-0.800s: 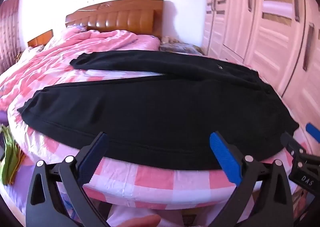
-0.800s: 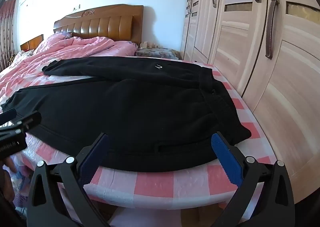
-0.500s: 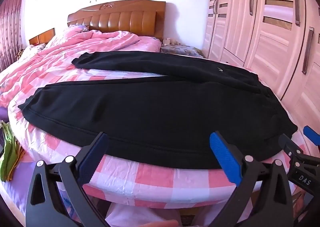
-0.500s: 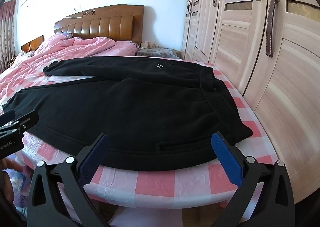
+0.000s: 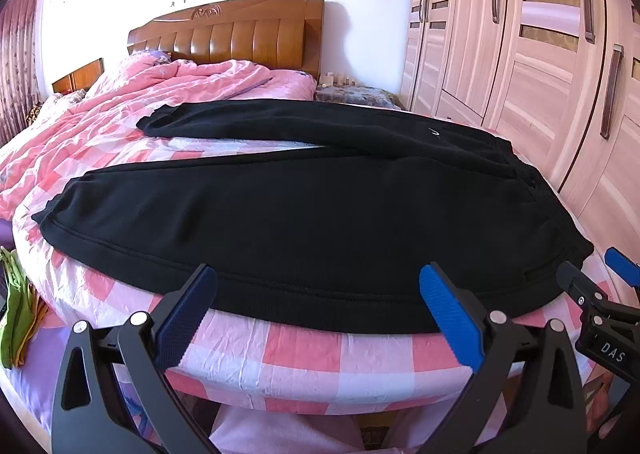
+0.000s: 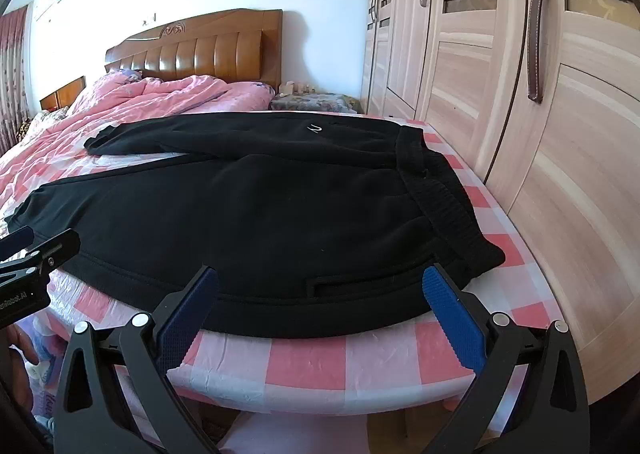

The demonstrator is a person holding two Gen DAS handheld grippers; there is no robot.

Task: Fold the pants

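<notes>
Black pants (image 5: 320, 221) lie flat across the near end of the bed (image 5: 304, 358), on a pink-and-white checked sheet (image 6: 304, 362); the waistband (image 6: 444, 209) sits toward the bed's right edge, close to the wardrobe (image 6: 520, 125), and both legs run toward the left edge; the near leg follows the foot edge of the bed, its hem (image 5: 56, 209) ending near the left edge; the far leg angles away toward the headboard (image 5: 228, 37), with a strip of sheet showing between the two legs; a small white logo (image 6: 316, 128) marks the far leg near the waist.

The left tool (image 5: 316, 306) hovers just off the foot edge, its blue-padded fingers (image 5: 448, 314) spread wide and gripping nothing, in line with the lower seam of the near leg; the right tool (image 6: 320, 306) is likewise spread wide and empty, just off the foot edge in front of the hip area, its right finger close to the waistband corner; whether either tool's tips touch the fabric cannot be told.

A rumpled pink quilt (image 5: 160, 93) is heaped at the head of the bed; a nightstand (image 6: 316, 101) with small items on it stands between the bed and the wardrobe; green cloth (image 5: 14, 314) hangs low beside the bed's left edge.
</notes>
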